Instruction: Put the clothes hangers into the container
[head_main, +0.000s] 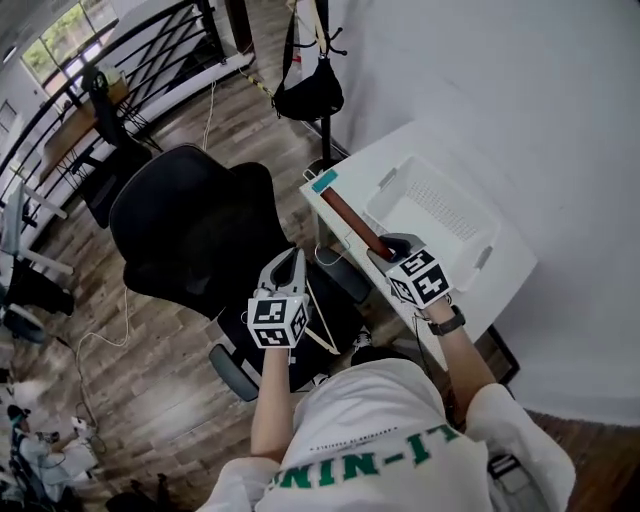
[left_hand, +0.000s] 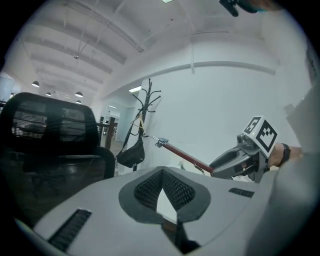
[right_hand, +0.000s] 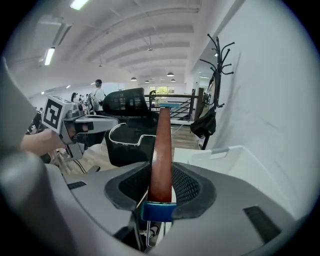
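A wooden clothes hanger (head_main: 352, 218) is held over the counter (head_main: 515, 252) edge, not yet in the white container (head_main: 440, 205).
The right hand-held gripper (head_main: 392, 245) is clamped on the hanger's red-brown bar, which is pointed outward just beside the container. The left hand-held gripper (head_main: 288, 258) is closed on nothing, tips together, above a black office chair (head_main: 190, 230).
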